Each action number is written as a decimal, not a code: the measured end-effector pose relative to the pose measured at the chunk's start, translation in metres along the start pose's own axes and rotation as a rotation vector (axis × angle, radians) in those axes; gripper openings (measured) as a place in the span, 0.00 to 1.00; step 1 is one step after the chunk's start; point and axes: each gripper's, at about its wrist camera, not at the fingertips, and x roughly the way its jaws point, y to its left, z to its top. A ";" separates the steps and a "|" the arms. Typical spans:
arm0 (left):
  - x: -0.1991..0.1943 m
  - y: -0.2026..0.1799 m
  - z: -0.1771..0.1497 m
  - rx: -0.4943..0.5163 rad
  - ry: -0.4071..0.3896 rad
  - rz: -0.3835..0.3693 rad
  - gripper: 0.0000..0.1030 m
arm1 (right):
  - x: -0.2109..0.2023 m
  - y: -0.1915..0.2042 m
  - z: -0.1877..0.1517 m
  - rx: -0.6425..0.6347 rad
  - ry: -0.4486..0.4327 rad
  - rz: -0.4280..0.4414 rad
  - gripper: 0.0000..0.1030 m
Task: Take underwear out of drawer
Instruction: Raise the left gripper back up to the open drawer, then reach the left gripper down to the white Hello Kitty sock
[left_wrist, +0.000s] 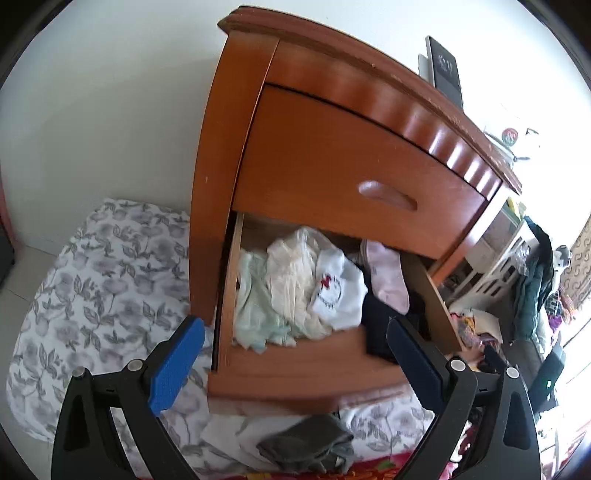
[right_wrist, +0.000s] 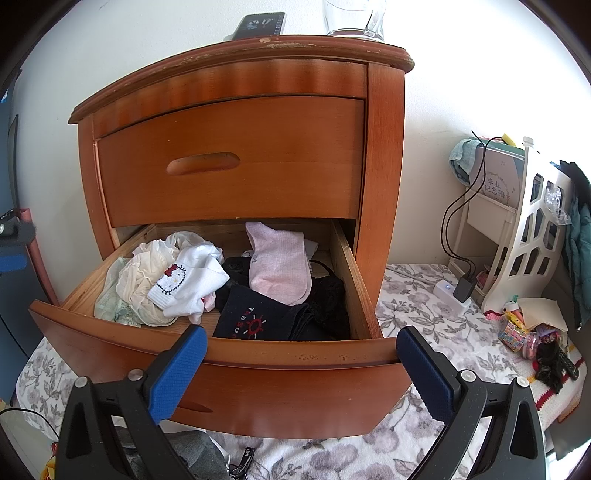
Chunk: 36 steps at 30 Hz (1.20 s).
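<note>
The lower drawer (right_wrist: 229, 354) of a wooden nightstand (right_wrist: 229, 110) stands pulled out, full of clothes. Inside lie a cream frilly garment (right_wrist: 144, 277), a pale green one (right_wrist: 110, 299), a white cat-print sock (right_wrist: 184, 280), a pink sock (right_wrist: 280, 262), a dark navy piece with a red sun print (right_wrist: 255, 321) and black lace underwear (right_wrist: 328, 299). My right gripper (right_wrist: 301, 349) is open, just in front of the drawer's front panel. My left gripper (left_wrist: 295, 343) is open too, at the drawer's front edge (left_wrist: 295, 373) seen from the left; cream garment (left_wrist: 291, 277) and white sock (left_wrist: 336, 291) lie beyond it.
A grey garment (left_wrist: 310, 443) lies on the floral sheet (left_wrist: 92, 295) below the drawer. The upper drawer (right_wrist: 229, 162) is closed. A phone (right_wrist: 262, 24) and a glass (right_wrist: 354, 18) stand on the nightstand. A white rack (right_wrist: 517, 229), charger (right_wrist: 454, 291) and clutter sit to the right.
</note>
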 end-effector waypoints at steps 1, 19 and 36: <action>0.001 0.000 0.002 -0.002 -0.003 -0.001 0.96 | 0.000 0.000 0.000 0.000 0.000 0.000 1.00; 0.068 -0.035 0.047 0.160 0.118 0.023 1.00 | 0.001 -0.001 0.000 -0.005 0.000 0.007 1.00; 0.146 -0.034 0.060 0.084 0.381 0.186 1.00 | 0.002 -0.001 0.000 -0.011 0.002 0.016 1.00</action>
